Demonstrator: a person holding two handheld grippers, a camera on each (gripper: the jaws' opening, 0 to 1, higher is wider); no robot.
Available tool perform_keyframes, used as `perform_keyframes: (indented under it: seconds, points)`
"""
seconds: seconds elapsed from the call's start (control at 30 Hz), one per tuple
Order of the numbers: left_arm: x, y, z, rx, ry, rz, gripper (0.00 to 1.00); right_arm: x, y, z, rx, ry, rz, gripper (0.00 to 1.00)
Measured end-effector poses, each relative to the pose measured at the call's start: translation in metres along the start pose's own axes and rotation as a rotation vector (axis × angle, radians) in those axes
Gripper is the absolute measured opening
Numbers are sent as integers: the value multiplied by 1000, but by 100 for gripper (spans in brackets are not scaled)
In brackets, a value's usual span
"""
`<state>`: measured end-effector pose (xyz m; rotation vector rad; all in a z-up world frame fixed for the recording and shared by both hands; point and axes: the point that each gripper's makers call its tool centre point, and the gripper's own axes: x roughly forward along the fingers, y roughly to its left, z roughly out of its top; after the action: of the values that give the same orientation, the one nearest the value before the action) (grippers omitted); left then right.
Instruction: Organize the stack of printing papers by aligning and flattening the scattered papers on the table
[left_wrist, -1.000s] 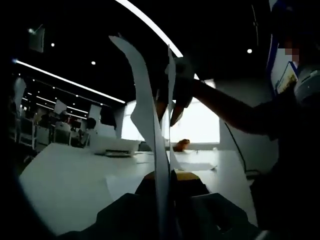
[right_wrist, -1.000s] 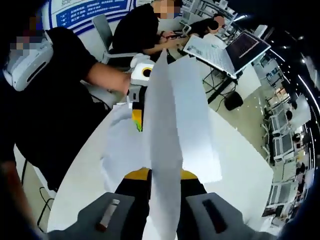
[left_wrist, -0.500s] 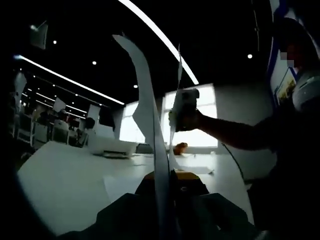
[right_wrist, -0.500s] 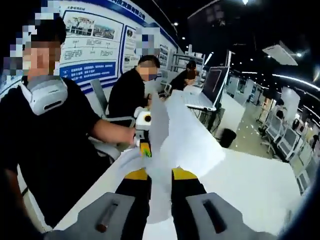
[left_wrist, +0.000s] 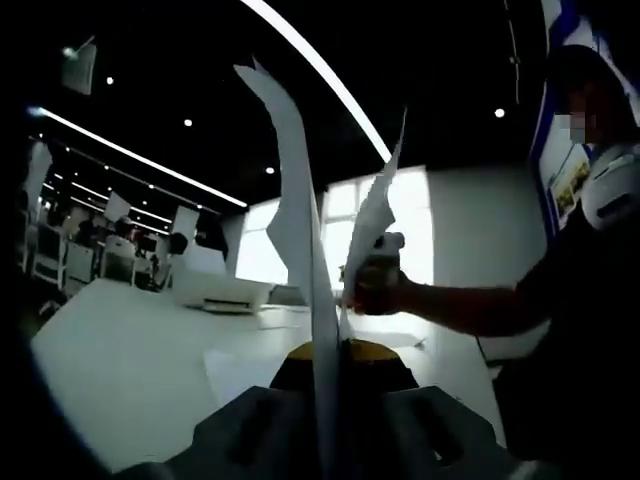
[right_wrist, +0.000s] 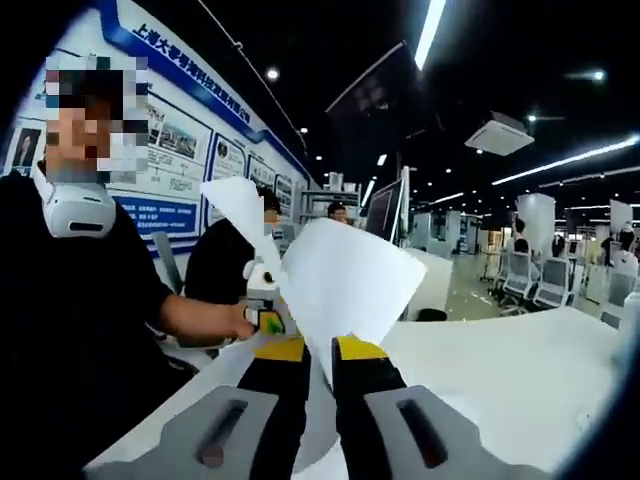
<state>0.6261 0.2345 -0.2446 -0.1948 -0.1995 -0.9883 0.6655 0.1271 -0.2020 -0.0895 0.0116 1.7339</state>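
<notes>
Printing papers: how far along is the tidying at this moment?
Done: nothing looks squared up yet. In hand: the left gripper and right gripper each pinch printing papers held upright above the white table. Left: a loose sheet lies on the table; the held papers must be aligned, laid down and flattened.

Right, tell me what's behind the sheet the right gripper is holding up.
Behind the paper, the left gripper and the person's hand show at its left edge, and a seated person's dark torso. The sheet covers most of that gripper and the table's far end.
</notes>
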Motion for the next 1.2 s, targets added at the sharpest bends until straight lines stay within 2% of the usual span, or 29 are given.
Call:
perform_keyframes:
  seconds: [0.13, 0.2, 0.3, 0.4, 0.47, 0.53, 0.67, 0.83, 1.1, 1.2]
  points:
    - [-1, -2, 2, -9, -12, -10, 5, 6, 3, -9, 31, -6, 4, 5]
    - [-1, -2, 3, -11, -16, -9, 5, 8, 7, -13, 44, -5, -3, 0]
    - [-2, -2, 3, -21, -21, -12, 5, 9, 13, -10, 131, -53, -15, 0]
    - [-3, -1, 4, -42, -28, -13, 6, 10, 22, -7, 144, -73, -30, 0]
    - [-2, 1, 4, -62, -29, -9, 7, 12, 21, -8, 165, -66, -83, 0]
    - [-2, 4, 3, -84, -28, -4, 8, 13, 25, -7, 177, -76, -96, 0]
    - [-3, 5, 4, -102, -36, 1, 10, 13, 18, -7, 227, -100, -175, 0]
    - [-3, 7, 4, -100, -35, 14, 14, 20, 16, -11, 309, -161, -254, 0]
    - [-4, 7, 7, -109, -50, 15, 21, 24, 19, -17, 327, -139, -309, 0]
    - [-3, 7, 6, -123, -47, 16, 23, 17, 9, -13, 333, -147, -317, 0]
